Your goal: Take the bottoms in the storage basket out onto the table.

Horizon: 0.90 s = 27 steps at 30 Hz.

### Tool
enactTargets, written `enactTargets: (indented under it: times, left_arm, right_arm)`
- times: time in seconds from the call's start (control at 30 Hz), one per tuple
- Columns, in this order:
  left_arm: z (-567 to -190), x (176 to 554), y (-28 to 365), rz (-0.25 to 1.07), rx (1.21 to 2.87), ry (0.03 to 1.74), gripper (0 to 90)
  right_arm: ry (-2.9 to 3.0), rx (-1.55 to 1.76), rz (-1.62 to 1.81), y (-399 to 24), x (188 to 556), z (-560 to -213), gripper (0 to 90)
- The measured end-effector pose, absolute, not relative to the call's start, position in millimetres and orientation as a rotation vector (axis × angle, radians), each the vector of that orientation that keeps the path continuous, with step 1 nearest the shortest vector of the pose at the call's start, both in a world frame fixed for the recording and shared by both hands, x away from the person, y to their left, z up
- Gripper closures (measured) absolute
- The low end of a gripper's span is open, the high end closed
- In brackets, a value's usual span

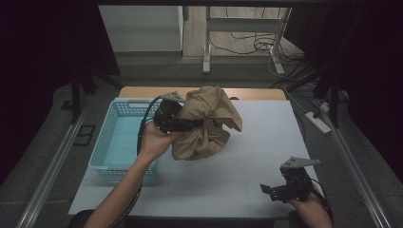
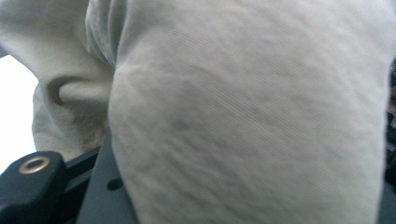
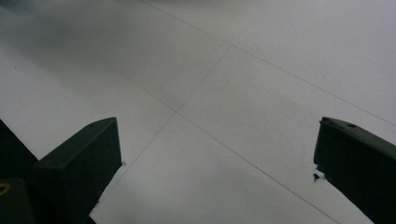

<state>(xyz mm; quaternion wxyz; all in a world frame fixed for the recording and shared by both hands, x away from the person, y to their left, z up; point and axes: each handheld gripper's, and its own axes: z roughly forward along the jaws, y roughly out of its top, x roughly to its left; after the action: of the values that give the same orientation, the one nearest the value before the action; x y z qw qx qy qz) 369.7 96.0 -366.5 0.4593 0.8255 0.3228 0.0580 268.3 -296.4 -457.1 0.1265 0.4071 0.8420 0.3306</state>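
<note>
Left gripper (image 1: 192, 124) fingers squeezing the bunched tan cloth (image 1: 209, 121), cloth bulging over them near the frame's middle, blue basket (image 1: 107, 142) at left, right gripper (image 1: 268, 190) fingers standing wide apart over the bench (image 1: 228, 175), lower right

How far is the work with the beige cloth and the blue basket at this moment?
Done: the left gripper is shut on the bunched beige cloth and holds it above the white table. In hand: the cloth hangs just beside the light blue basket. Left, probably: putting it into the basket. The right gripper rests open near the table's front edge.
</note>
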Motion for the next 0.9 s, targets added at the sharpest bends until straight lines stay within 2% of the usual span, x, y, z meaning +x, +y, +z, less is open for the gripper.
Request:
enactTargets:
  times: [0.9]
  left_arm:
    - [-433,394,69,0.1,2.158,0.888,54.1]
  right_arm:
    - [2.452,1.187,0.957,-296,269,-457,0.9]
